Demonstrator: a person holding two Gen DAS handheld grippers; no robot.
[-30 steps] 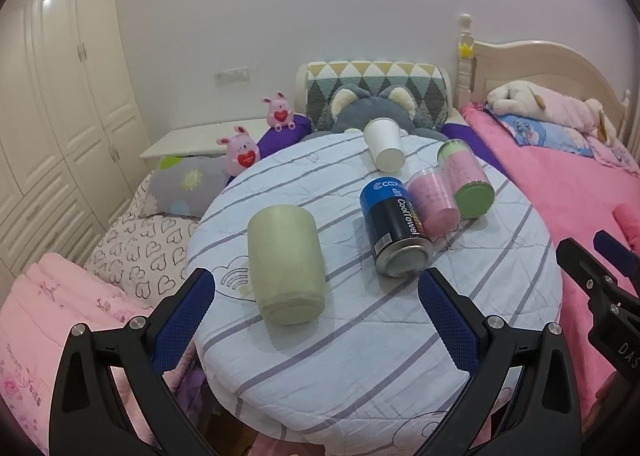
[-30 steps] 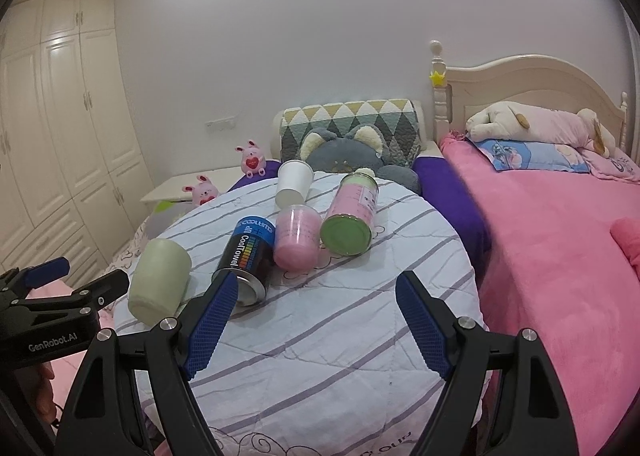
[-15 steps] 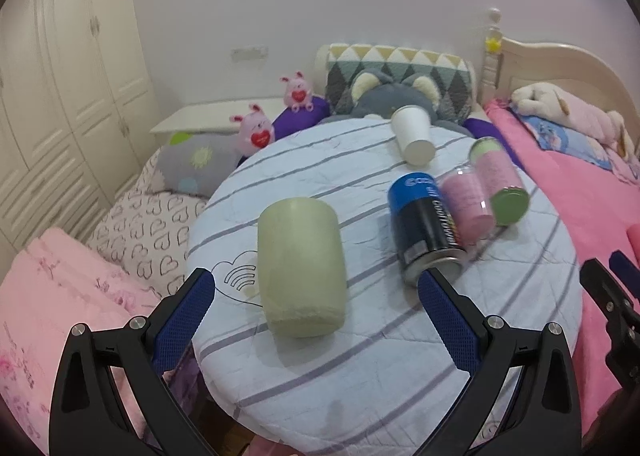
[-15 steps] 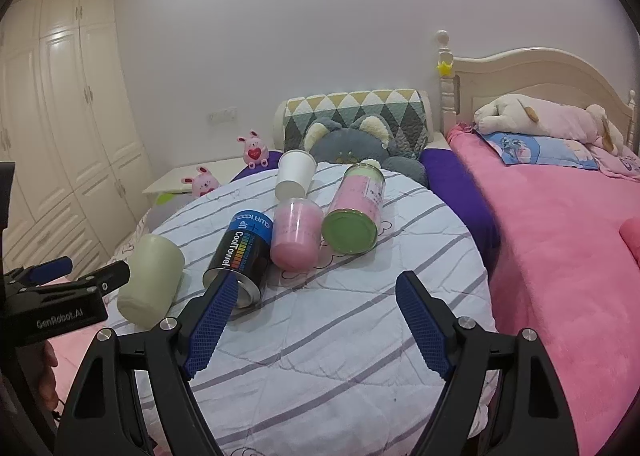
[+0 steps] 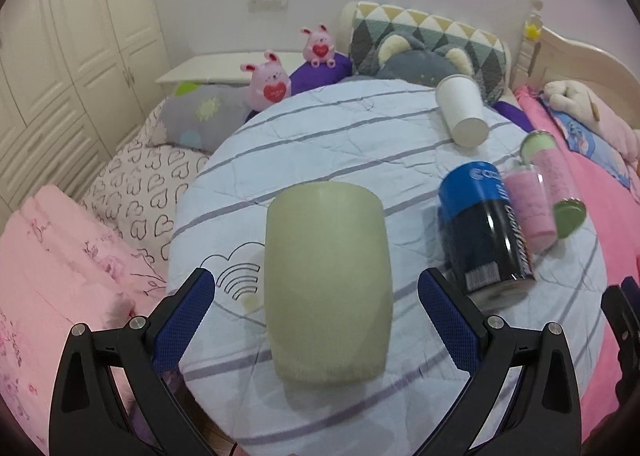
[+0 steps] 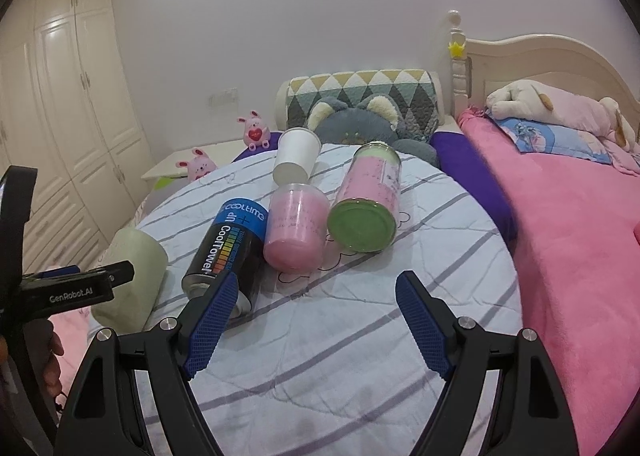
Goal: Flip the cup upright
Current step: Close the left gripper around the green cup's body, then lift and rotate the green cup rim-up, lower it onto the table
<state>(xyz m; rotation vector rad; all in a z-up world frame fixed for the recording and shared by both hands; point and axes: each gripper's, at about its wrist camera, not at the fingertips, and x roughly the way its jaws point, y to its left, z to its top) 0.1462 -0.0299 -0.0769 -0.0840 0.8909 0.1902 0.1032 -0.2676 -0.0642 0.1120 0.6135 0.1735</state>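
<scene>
While the left wrist view looks down its fingers, the left hand-held gripper stands wide open, its blue textured pads either side of the pale green cup without touching it. This matte, barrel-shaped cup lies on its side on the round worktop, which is covered in a wrinkled pale blue cloth with grey stripes. Its long axis runs straight away from the camera; which end is the mouth cannot be told. To its right lies a glossy dark canister with a blue cap, then a clear pink-filled jar and a green-lidded jar. A white paper cup lies farther back.

From the right wrist view, the right hand-held gripper is likewise spread wide and holds nothing, hovering over bare striped cloth. Here the pale green cup shows at the worktop's left edge, partly hidden behind the left hand-held gripper. This view reads the canister's "CoolTowel" label and shows the green-lidded jar's flat lid facing the camera, details the other view lacks. The pink-filled jar lies between them, and the paper cup points its narrow base forward.
</scene>
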